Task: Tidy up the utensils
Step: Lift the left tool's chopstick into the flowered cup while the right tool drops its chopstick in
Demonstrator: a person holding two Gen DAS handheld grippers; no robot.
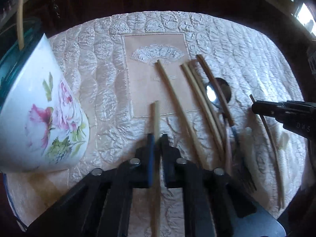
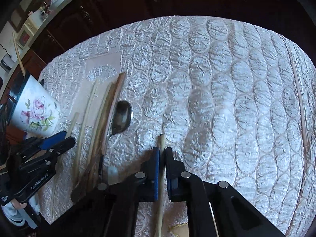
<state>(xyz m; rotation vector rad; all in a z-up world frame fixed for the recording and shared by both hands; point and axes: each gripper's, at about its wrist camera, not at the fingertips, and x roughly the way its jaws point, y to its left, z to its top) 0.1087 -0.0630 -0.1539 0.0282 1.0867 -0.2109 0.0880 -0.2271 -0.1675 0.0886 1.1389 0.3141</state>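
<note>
My left gripper (image 1: 157,136) is shut on a pale chopstick (image 1: 156,118) that sticks out past its fingers; it also shows in the right wrist view (image 2: 70,138). A white floral cup (image 1: 43,110) stands close to its left, with one chopstick (image 1: 19,19) in it. My right gripper (image 2: 162,150) is shut on another pale chopstick (image 2: 162,142) above the cloth; it shows at the right of the left wrist view (image 1: 254,108). Several chopsticks (image 1: 197,98) and a metal spoon (image 1: 215,92) lie in a loose pile between the grippers.
A quilted pale tablecloth (image 2: 217,88) covers the table. One chopstick (image 2: 300,106) lies alone at the far right. A dark wooden cabinet (image 2: 158,0) stands behind the table. A teal container (image 1: 11,55) sits behind the cup.
</note>
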